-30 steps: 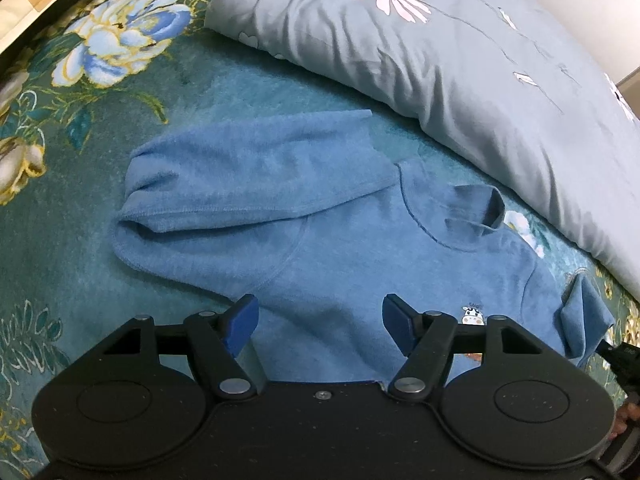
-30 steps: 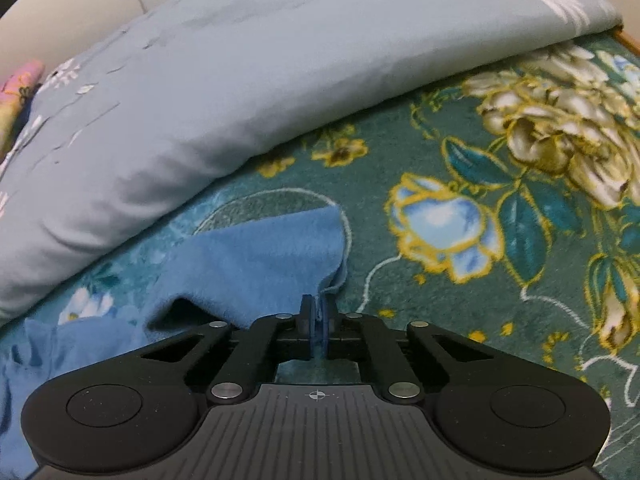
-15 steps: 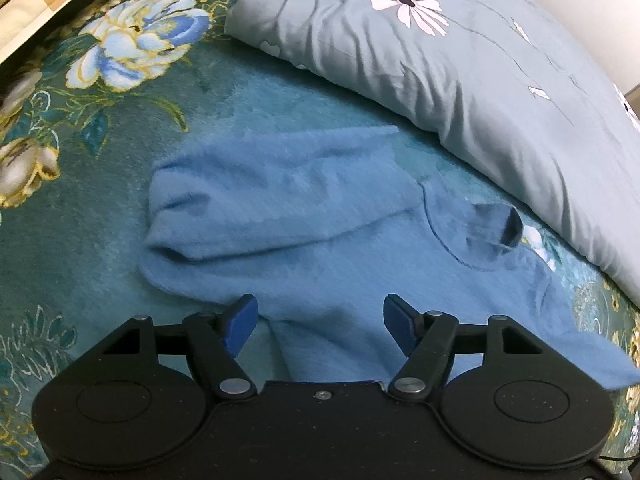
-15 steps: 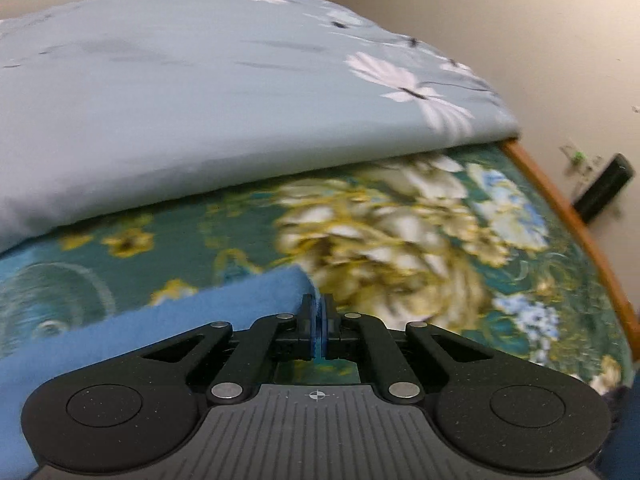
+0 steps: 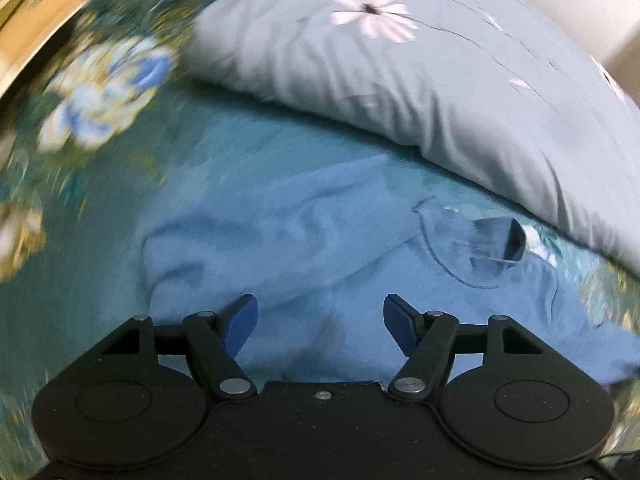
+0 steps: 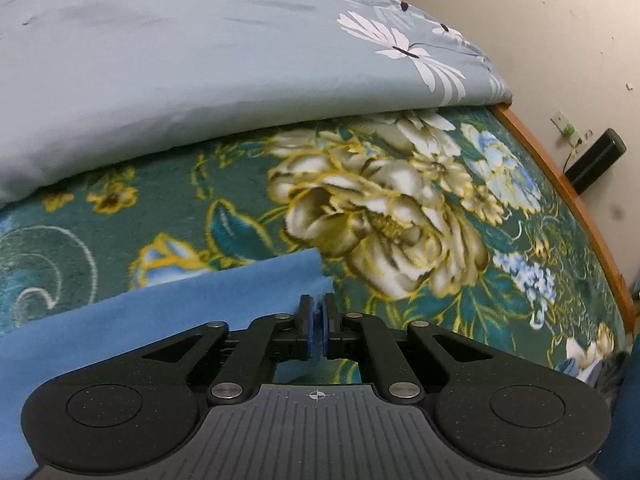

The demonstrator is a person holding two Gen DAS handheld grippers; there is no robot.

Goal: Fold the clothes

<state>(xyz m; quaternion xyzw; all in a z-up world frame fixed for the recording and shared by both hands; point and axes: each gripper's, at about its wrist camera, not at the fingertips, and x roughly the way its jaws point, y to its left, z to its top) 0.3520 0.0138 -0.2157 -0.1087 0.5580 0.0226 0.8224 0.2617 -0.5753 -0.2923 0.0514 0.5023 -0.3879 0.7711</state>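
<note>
Sweater (image 5: 304, 240) collar only in left view, left gripper (image 5: 319, 320) spread above it, right gripper (image 6: 318, 322) pinching its sleeve (image 6: 192, 300)

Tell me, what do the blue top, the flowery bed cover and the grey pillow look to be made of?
Blue top: seems a soft knit or fleece, matte and slightly fuzzy, with a ribbed-looking collar. Flowery bed cover: looks like plush, short-pile blanket fabric; the printed flowers have fuzzy edges. Grey pillow: probably smooth woven cotton or a blend, with fine creases and a faint sheen.
</note>
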